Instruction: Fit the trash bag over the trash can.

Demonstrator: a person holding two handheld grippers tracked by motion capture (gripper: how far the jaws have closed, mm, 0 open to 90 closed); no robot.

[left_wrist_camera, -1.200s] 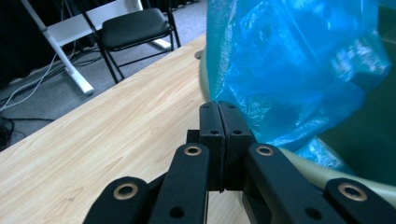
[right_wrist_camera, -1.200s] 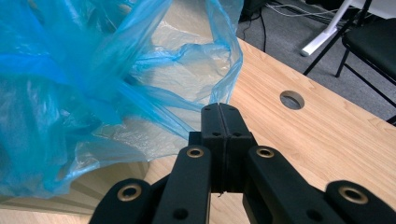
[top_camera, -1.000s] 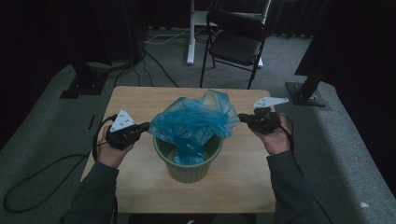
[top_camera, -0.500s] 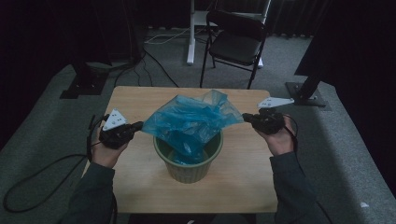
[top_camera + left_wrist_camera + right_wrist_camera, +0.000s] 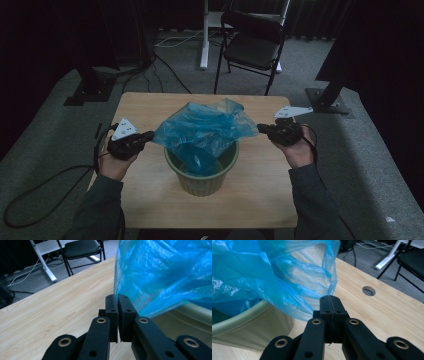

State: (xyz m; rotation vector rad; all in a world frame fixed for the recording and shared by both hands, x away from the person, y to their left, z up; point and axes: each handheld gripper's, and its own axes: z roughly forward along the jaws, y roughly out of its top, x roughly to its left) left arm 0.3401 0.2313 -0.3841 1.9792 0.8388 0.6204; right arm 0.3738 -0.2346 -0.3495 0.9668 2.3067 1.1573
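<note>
My right claw [image 5: 260, 128] pinched the bag [image 5: 205, 127] shut, my left claw [image 5: 150, 135] just loosening beside it; spreading evenly over the bin [image 5: 200, 177] mattered.

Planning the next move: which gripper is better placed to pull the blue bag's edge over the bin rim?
Right gripper: shut on the blue bag. Left gripper's jaws have just been opening.
</note>
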